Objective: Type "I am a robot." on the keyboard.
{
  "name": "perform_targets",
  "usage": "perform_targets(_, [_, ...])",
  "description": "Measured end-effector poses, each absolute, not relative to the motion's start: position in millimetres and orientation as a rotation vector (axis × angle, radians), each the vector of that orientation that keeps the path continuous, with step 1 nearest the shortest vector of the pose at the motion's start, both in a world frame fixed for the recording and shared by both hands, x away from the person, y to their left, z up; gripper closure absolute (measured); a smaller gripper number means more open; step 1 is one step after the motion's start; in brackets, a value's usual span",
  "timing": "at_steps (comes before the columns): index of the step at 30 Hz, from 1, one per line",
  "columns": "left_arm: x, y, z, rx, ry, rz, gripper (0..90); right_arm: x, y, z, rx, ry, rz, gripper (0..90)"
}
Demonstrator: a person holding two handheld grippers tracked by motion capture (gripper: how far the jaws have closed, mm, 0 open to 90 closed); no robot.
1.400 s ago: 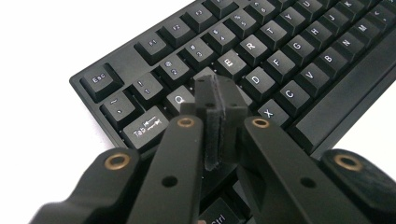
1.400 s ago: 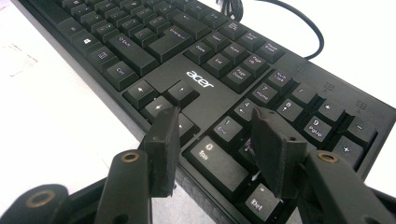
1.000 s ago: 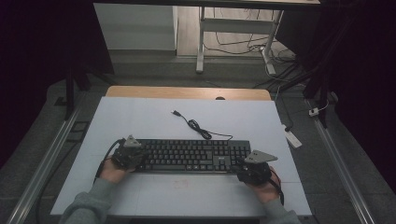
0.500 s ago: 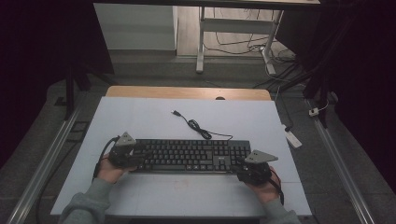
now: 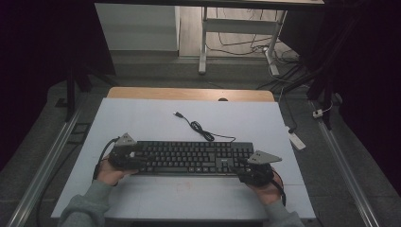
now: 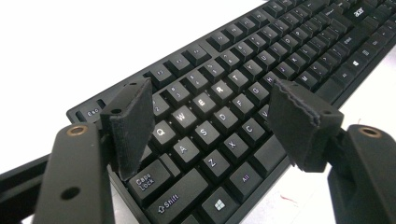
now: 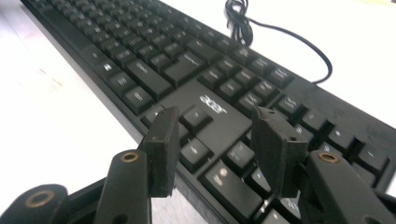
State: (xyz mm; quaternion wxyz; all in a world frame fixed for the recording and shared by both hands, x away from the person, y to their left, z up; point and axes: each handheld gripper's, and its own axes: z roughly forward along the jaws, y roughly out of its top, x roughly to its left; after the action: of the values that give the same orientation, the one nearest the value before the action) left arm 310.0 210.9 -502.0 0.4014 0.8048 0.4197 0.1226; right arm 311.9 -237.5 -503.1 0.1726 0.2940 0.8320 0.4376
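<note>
A black keyboard (image 5: 191,157) lies flat across the near half of the white table (image 5: 142,118), its long side running left to right, with one gripper at each end. The left gripper (image 5: 126,155) sits over the keyboard's left end; in the left gripper view its jaws have just been opening and now stand wide above the letter keys (image 6: 205,116), with the pads (image 6: 133,123) clear of the keycaps and nothing clamped between them. The right gripper (image 5: 253,171) hangs over the right end near the arrow keys, its jaws also spread, the pads (image 7: 275,149) poised above the keys beside the brand mark (image 7: 213,105) without pressing on anything. The keyboard's cable (image 5: 201,130) loops away over the far part of the table, ending in a plug (image 5: 178,114), well apart from both grippers. Off the table's right edge a white power strip (image 5: 296,139) lies on the floor.
</note>
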Motion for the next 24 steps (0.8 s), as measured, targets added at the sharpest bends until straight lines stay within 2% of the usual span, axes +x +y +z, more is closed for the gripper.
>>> perform_targets(12, [309.4,210.0,-501.6,2.042,1.056,0.318,30.1,316.3,-221.7,-494.6,0.791,2.370,1.301,55.4])
perform_targets(17, [309.0,210.3,-501.2,2.043,1.052,0.322,30.2,318.4,-213.5,-491.2,0.759,2.385,1.324,64.1])
perform_targets(24, [308.9,209.0,-501.6,2.056,1.044,0.325,29.9,321.2,-198.4,-487.0,0.684,2.425,1.317,86.3])
